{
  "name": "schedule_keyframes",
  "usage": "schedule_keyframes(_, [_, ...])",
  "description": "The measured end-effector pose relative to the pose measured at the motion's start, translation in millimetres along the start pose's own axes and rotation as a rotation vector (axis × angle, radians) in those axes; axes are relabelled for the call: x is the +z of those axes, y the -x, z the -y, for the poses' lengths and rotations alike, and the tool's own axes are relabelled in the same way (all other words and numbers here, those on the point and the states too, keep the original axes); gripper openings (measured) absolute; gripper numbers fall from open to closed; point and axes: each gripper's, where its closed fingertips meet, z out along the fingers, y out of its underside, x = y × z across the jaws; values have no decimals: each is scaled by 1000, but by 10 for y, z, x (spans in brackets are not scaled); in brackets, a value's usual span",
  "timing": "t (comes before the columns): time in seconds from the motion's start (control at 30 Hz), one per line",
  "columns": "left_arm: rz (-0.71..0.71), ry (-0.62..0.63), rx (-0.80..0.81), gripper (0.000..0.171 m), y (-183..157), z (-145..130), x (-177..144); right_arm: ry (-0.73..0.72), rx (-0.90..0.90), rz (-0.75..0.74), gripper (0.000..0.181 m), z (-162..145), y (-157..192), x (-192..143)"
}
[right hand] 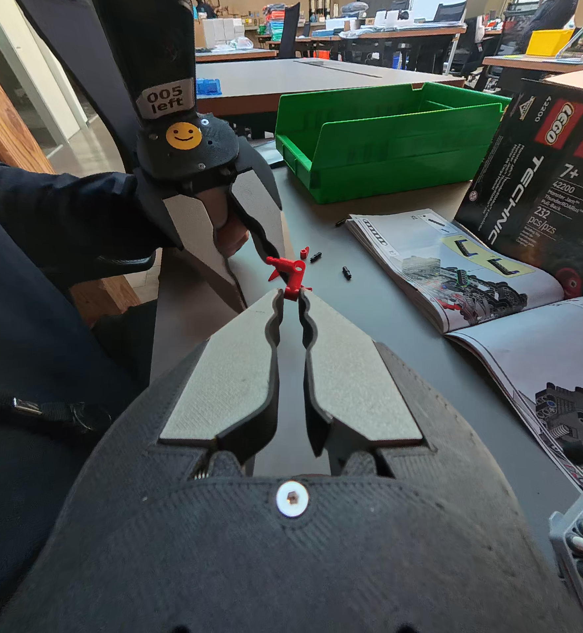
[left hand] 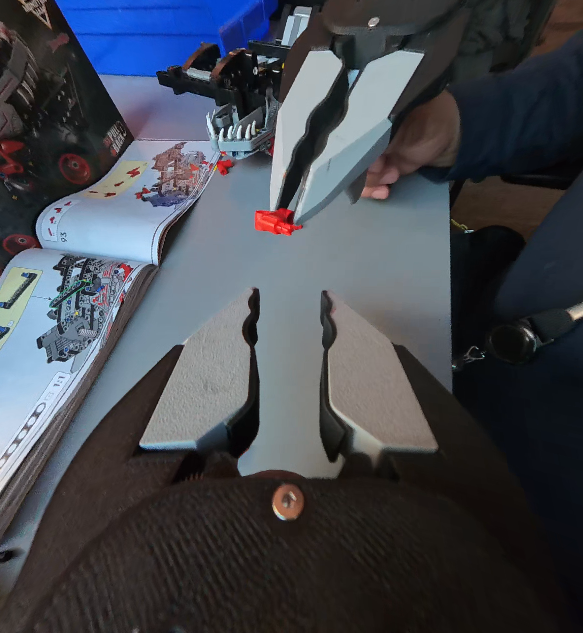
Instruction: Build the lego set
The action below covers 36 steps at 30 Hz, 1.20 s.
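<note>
My right gripper (right hand: pixel 290 295) is shut on a small red Lego piece (right hand: pixel 292 274), pinching its lower end at the fingertips. In the left wrist view the right gripper (left hand: pixel 290 214) points down with the red piece (left hand: pixel 276 222) at or just above the grey table (left hand: pixel 351 260). My left gripper (left hand: pixel 290 298) is open and empty, a short way in front of the red piece. In the right wrist view the left gripper (right hand: pixel 260 281) hangs open just behind the piece. The partly built model (left hand: pixel 235 102) with white teeth stands at the back.
An open instruction booklet (left hand: pixel 111 222) lies on the left, against the Lego box (left hand: pixel 26 102). A blue bin (left hand: pixel 163 34) stands behind. In the right wrist view a green bin (right hand: pixel 386 144), two black pins (right hand: pixel 315 257) and a small red piece (right hand: pixel 304 252) are on the table. Left and right tips are no more than a few centimetres apart.
</note>
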Motion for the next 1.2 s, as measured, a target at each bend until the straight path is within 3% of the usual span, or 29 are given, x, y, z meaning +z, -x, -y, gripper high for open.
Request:
schedule_keyframes(0.43, [61,-192,-112,22,84,176,-150,-2,30,-27,5,-2,-69,-19])
schedule_keyframes(1.03, [75,-198,-141,26,161,177,-146,-9,84,-25,5,4,-129,-45])
schedule_keyframes(1.2, [-4,-215,-179,27,144,209,-126,38,77,-34,5,-74,-163,-32])
